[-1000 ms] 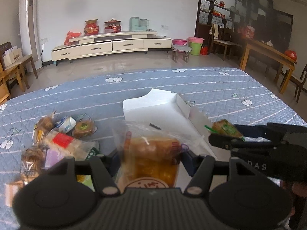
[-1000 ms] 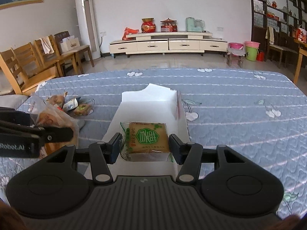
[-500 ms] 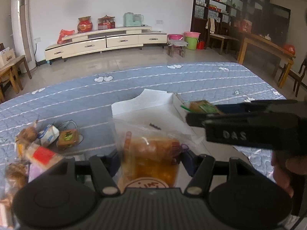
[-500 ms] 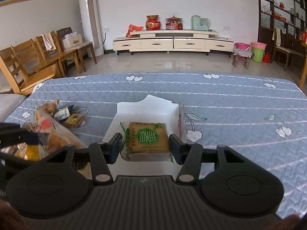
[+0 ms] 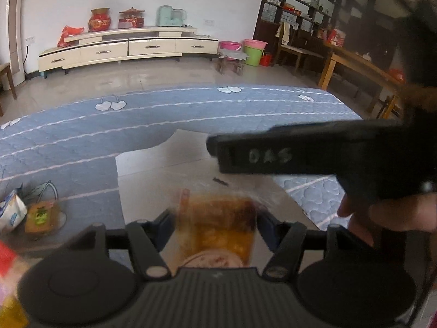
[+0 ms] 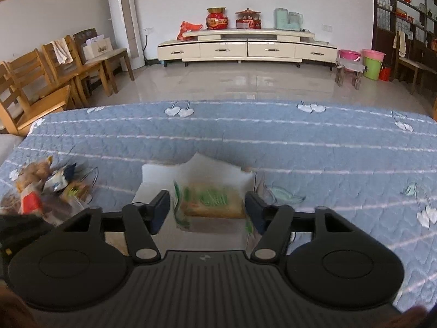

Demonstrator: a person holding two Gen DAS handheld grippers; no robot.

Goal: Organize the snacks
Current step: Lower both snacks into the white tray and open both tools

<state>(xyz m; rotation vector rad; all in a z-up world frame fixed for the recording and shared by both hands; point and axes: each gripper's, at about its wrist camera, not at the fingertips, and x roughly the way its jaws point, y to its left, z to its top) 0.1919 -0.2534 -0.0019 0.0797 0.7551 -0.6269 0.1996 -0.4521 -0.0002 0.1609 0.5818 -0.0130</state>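
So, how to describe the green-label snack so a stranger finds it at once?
Find the white box on the blue quilt. Over it, between the right gripper's fingers, is the green-label snack: a flat brown square, apart from the snack pile at left.

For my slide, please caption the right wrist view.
Right gripper open around green-label snack over white box.

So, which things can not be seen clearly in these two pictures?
- Left wrist view: the black right gripper crosses the white cardboard box and hides its right wall.
- Left wrist view: the clear bag of orange-brown cake is blurred; its label is unreadable.
- Right wrist view: the green-labelled cake packet is blurred, so contact with the gripper's pads is unclear.
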